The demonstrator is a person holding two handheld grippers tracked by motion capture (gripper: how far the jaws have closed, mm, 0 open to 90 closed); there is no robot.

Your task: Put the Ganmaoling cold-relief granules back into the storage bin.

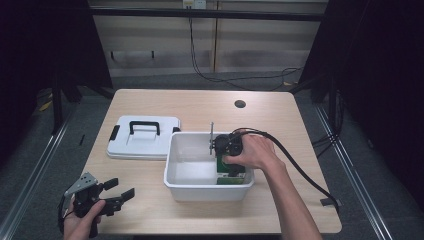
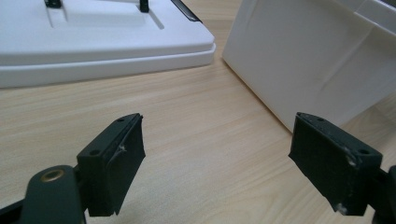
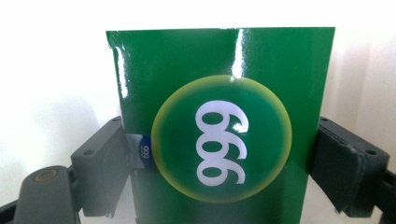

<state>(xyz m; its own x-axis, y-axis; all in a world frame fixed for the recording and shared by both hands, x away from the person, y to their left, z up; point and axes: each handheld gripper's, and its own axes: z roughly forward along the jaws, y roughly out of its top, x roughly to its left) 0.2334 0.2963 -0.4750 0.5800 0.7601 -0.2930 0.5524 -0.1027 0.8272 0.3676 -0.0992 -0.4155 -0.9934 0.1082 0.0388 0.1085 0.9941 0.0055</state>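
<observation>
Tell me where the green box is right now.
In the high view the green box sits inside the white bin, at its near right corner, clamped between the jaws of the right gripper; the lid lies left.

Lab recording booth: black curtains (image 1: 385, 75), bare table (image 1: 200, 102), trailing cables (image 1: 200, 70).

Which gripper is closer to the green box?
Right. The right gripper clamps the green box inside the white bin; the left gripper sits open by the table's near-left corner.

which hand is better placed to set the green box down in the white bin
Right. The right gripper already has its fingers shut on the green box inside the white bin; the left gripper hangs open beside it.
</observation>
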